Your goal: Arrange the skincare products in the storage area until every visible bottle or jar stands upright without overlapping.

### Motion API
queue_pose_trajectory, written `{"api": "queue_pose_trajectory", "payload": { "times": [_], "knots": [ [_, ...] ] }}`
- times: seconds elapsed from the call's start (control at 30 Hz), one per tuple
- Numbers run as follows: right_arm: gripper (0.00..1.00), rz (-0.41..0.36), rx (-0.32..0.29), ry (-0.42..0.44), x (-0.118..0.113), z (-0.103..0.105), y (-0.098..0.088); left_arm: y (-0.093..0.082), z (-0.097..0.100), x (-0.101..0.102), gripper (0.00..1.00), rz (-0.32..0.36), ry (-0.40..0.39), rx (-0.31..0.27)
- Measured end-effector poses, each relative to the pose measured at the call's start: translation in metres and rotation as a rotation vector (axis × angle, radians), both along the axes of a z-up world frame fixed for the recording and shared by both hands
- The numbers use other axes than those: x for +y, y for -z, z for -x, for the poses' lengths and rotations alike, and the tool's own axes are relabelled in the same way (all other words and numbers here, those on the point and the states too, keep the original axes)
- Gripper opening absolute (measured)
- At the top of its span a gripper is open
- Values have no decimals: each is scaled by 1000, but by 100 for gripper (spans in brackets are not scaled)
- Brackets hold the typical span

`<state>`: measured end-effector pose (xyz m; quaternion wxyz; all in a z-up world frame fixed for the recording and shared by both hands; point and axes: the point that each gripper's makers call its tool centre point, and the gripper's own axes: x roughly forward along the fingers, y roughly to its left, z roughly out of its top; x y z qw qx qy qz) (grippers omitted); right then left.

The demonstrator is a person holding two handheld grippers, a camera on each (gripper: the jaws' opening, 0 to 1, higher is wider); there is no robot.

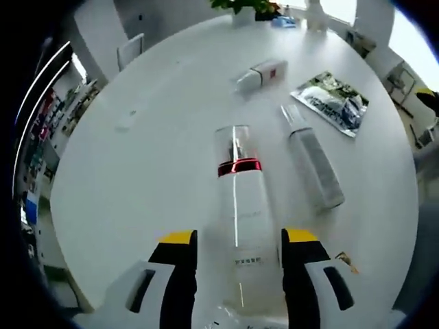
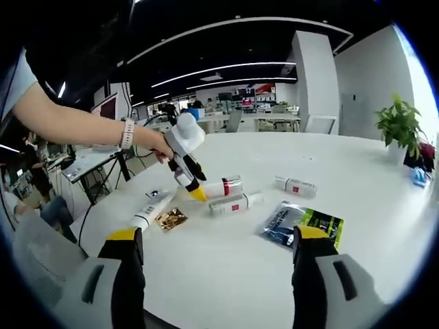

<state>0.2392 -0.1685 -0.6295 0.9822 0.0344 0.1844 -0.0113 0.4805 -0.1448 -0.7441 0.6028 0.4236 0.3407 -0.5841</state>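
left tongs [image 1: 236, 257] pinch a lying clear bottle [image 1: 239, 199] on the white table [image 1: 151, 151]; right tongs [image 2: 216, 257] spread.

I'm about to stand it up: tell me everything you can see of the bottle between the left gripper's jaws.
The clear bottle lies on its side on the white table, lengthwise between the left gripper jaws. It looks like transparent plastic, with a red band below a clear cap pointing away and small print near the base. The yellow-tipped jaws flank its lower body; contact cannot be confirmed.
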Motion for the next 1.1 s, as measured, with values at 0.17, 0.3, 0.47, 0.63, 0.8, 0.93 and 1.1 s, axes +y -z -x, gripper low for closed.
{"api": "queue_pose_trajectory", "payload": {
  "times": [0.17,0.3,0.47,0.63,0.8,0.93,1.1],
  "knots": [
    [91,17,12,-13,2,0,2,3,7,-4,34,-35,18,38],
    [91,7,5,-2,0,0,1,4,9,-3,30,-60,24,70],
    [91,7,5,-5,1,0,1,5,12,-4,30,-45,59,97],
    [91,2,5,-15,3,0,1,5,13,-4,30,-54,46,96],
    [90,-23,27,-44,9,-1,6,5,14,-5,30,-29,67,98],
    [90,-98,8,-33,7,-1,3,4,15,-5,30,9,70,107],
    [83,-159,9,-36,7,-1,3,3,18,-4,28,25,32,104]
  ]
}}
